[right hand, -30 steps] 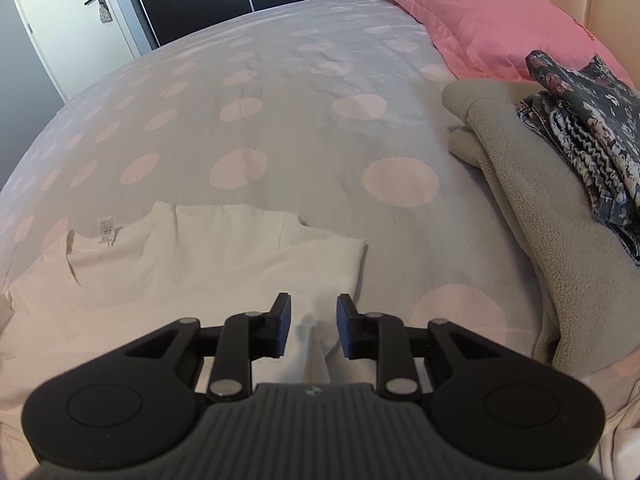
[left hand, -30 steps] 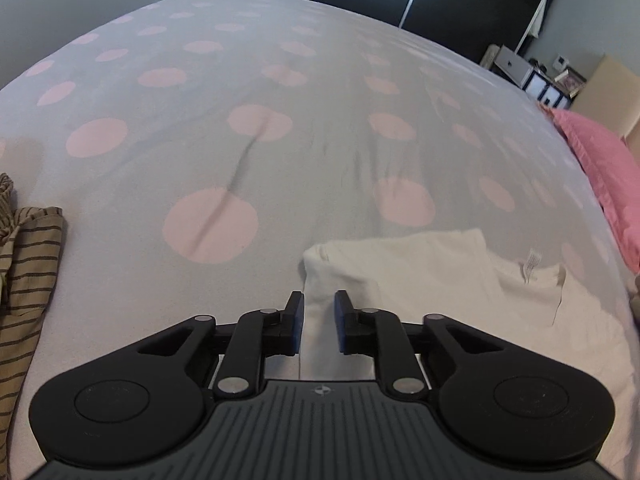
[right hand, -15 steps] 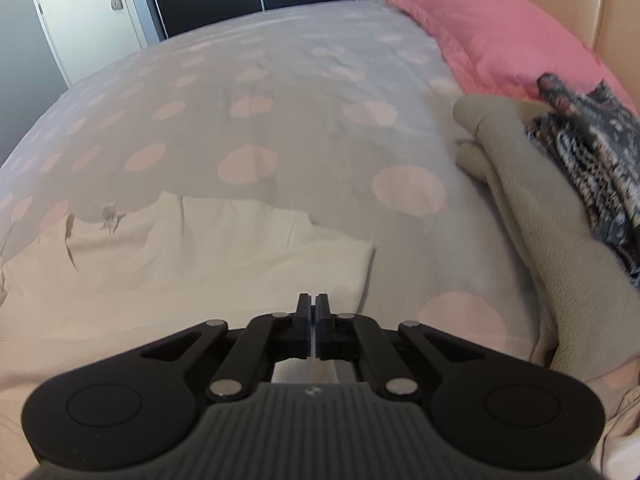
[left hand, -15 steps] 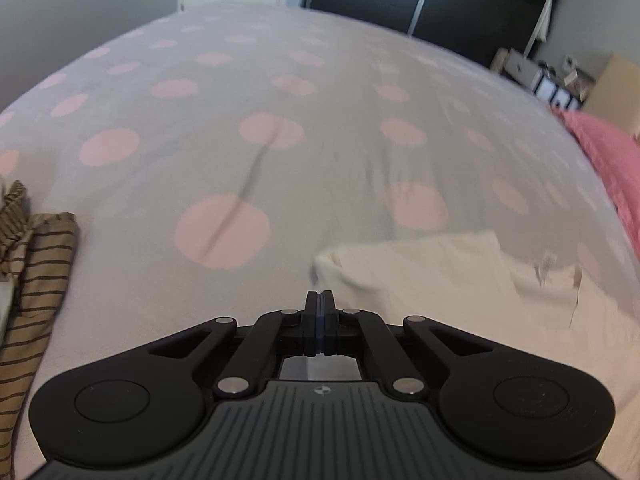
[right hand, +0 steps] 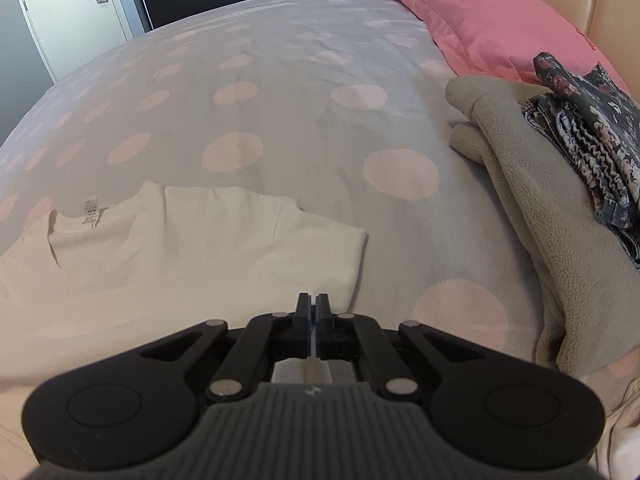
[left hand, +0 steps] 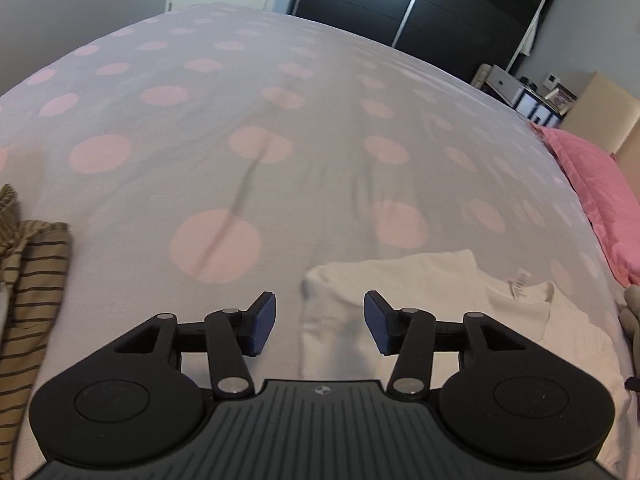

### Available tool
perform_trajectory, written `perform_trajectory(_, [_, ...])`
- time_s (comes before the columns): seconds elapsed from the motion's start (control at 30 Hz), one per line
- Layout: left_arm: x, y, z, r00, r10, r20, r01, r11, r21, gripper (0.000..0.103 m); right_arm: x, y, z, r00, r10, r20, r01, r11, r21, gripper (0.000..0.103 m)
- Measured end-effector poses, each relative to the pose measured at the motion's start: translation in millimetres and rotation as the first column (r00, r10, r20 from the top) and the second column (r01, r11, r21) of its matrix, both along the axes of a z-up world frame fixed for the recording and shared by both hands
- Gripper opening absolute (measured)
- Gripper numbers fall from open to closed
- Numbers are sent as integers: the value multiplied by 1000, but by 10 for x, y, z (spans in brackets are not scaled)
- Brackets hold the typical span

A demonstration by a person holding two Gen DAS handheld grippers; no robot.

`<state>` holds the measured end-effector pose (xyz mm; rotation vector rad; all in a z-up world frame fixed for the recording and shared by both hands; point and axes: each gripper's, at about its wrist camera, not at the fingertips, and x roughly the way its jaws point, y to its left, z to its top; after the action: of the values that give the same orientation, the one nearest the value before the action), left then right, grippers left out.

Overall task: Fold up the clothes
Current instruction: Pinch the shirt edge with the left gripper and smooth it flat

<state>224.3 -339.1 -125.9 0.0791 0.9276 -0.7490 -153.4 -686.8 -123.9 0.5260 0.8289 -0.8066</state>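
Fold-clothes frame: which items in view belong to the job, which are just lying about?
In play:
white T-shirt
left gripper, jaws opening over the shirt's sleeve
right gripper, shut

Lying about:
striped garment
grey fleece
floral garment
pink pillow

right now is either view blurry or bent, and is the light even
Left wrist view: bed bulges from fisheye, soft blur on the spots and striped cloth, dim light. Right wrist view: same bulge, sharper and brighter, shirt and pillow crisp, no glare.
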Motion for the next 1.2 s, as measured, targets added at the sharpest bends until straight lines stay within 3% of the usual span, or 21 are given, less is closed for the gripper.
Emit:
perform_trajectory(0.13, [-79, -214, -151, 998, -6, 64, -3, 990, 141, 49, 20, 3, -14, 1000, 4, -2, -4, 1000, 1, 3])
perform_trajectory(0.2, [-48, -235, -225, 994, 32, 100, -51, 979, 199, 36, 21, 2, -17, 1000, 4, -2, -4, 1000, 2, 3])
perform_trajectory(0.3, [184, -21, -236, 984, 169, 54, -175, 973, 151, 32, 17, -4, -18, 1000, 3, 5, -3, 1000, 10, 3])
perform_trajectory(0.37, [255, 82, -195, 978, 206, 36, -209, 969, 130, 30, 20, -6, -25, 1000, 6, 6, -6, 1000, 12, 3])
perform_trajectory(0.5, [254, 206, -59, 988, 154, 0, -154, 987, 50, 32, 22, -23, -40, 1000, 4, 11, -4, 1000, 26, 4])
perform_trajectory(0.57, [225, 175, -67, 995, 95, -33, -94, 995, 37, 41, 22, -33, -47, 1000, 2, 16, -2, 999, 35, 6])
perform_trajectory(0.63, [158, 117, -105, 998, 64, -25, -63, 997, 40, 43, 22, -21, -47, 1000, 3, 14, -3, 1000, 31, 5])
perform_trajectory(0.67, [121, 86, -127, 998, 52, -18, -51, 998, 43, 35, 23, -12, -44, 1000, 4, 12, -4, 1000, 27, 4])
perform_trajectory(0.7, [84, 56, -148, 999, 40, -11, -39, 998, 45, 12, 24, -3, -41, 1000, 5, 9, -5, 1000, 23, 2])
perform_trajectory(0.73, [47, 25, -170, 1000, 27, -4, -27, 998, 48, 1, 16, 9, -26, 1000, 8, 13, -9, 1000, 19, 2])
perform_trajectory(0.93, [-85, 43, -26, 990, 71, 122, -73, 997, 13, 0, -38, 94, 129, 998, 25, 50, -23, 998, -54, 0])
perform_trajectory(1.0, [-41, 99, 1, 990, 88, 112, -87, 996, -9, 0, -24, 111, 154, 999, 32, 44, -28, 996, -82, 0])
perform_trajectory(1.17, [-16, 35, -91, 993, 71, 98, -75, 996, 44, 0, 103, 88, -10, 999, 30, -30, -32, 996, -79, 1])
perform_trajectory(1.2, [2, 30, -106, 994, 76, 82, -80, 996, 50, 1, 113, 80, -39, 999, 17, -39, -20, 996, -82, 6])
